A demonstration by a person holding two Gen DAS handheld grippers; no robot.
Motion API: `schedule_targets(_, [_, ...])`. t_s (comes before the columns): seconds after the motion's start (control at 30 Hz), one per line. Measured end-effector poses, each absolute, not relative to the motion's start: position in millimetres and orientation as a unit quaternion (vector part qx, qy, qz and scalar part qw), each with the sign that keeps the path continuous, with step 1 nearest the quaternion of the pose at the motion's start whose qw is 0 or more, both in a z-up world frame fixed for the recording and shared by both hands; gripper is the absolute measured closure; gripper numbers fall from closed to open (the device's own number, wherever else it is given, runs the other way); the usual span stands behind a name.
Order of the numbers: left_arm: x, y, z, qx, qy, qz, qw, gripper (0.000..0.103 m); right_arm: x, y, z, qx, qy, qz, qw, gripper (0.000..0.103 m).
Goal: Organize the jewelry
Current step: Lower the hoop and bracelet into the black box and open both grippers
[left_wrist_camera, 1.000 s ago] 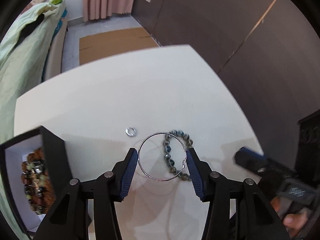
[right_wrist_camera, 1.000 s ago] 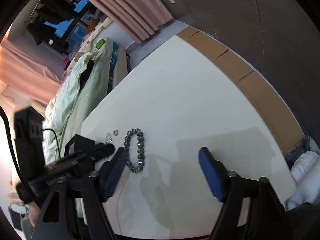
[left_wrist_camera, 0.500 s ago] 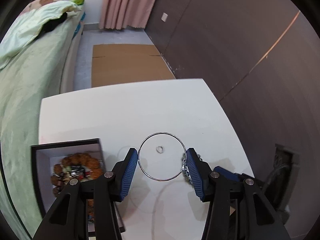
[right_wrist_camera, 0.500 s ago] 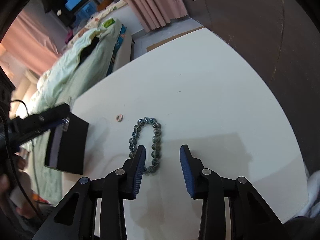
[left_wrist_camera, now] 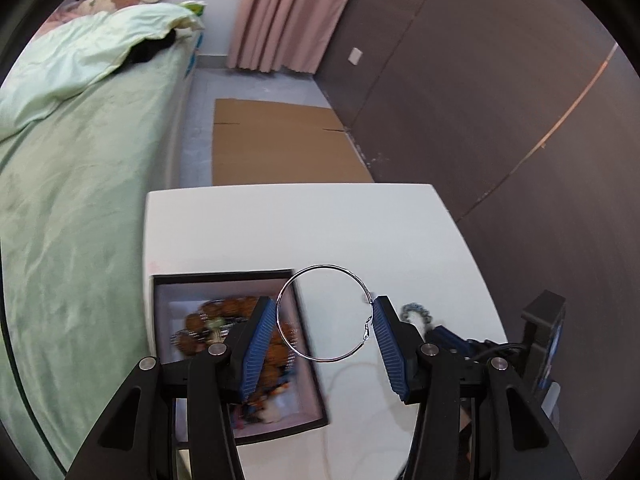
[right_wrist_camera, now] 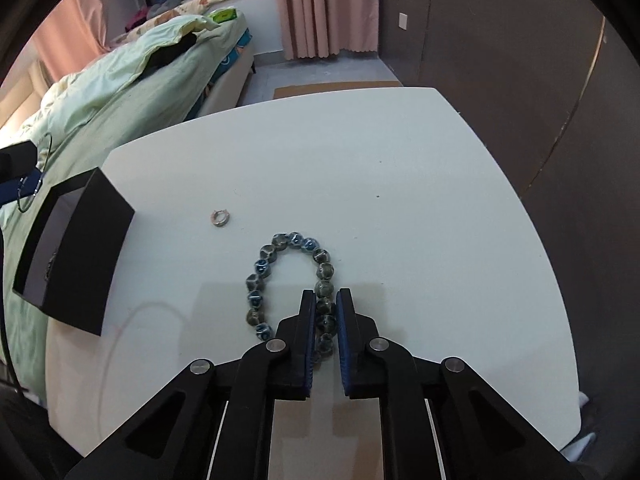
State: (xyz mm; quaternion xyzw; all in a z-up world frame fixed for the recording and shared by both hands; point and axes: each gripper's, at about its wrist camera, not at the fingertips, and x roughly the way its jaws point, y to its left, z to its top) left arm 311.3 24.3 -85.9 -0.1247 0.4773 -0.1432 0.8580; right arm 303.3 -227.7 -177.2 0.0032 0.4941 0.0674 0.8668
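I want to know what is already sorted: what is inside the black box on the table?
Inside the black box, on its pale lining, lies a heap of brown and amber beaded jewelry. The picture is blurred there, and the left tongs cover part of the heap, so single pieces cannot be counted.

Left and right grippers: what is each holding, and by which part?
Left gripper: thin hoop, across its sides. Right gripper: closing on bead bracelet's right strand.

No writing, label, brand, number or sign can be read in either wrist view.
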Motion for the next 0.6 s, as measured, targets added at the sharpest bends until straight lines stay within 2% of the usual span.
schedule_targets(0.17, [312, 44, -94, -0.138, 0.491, -0.124, 0.851, 0.049, 298, -233, -167, 0.036, 0.482, 0.083, 0.871, 0.092])
schedule_targets(0.27, [313, 49, -98, -0.141, 0.501, -0.116, 0.846, 0.033, 300, -229, -156, 0.047, 0.470, 0.092, 0.877, 0.092])
schedule_targets(0.3, [312, 52, -97, -0.139, 0.500, -0.110, 0.848, 0.022, 299, -228, -151, 0.052, 0.466, 0.098, 0.878, 0.092])
schedule_targets(0.33, [311, 53, -96, -0.140, 0.496, -0.108, 0.850, 0.016, 300, -226, -146, 0.055, 0.462, 0.103, 0.879, 0.092])
schedule_targets(0.6, [303, 69, -84, -0.158, 0.478, -0.108, 0.857, 0.016, 291, -209, -106, 0.081, 0.432, 0.145, 0.886, 0.092])
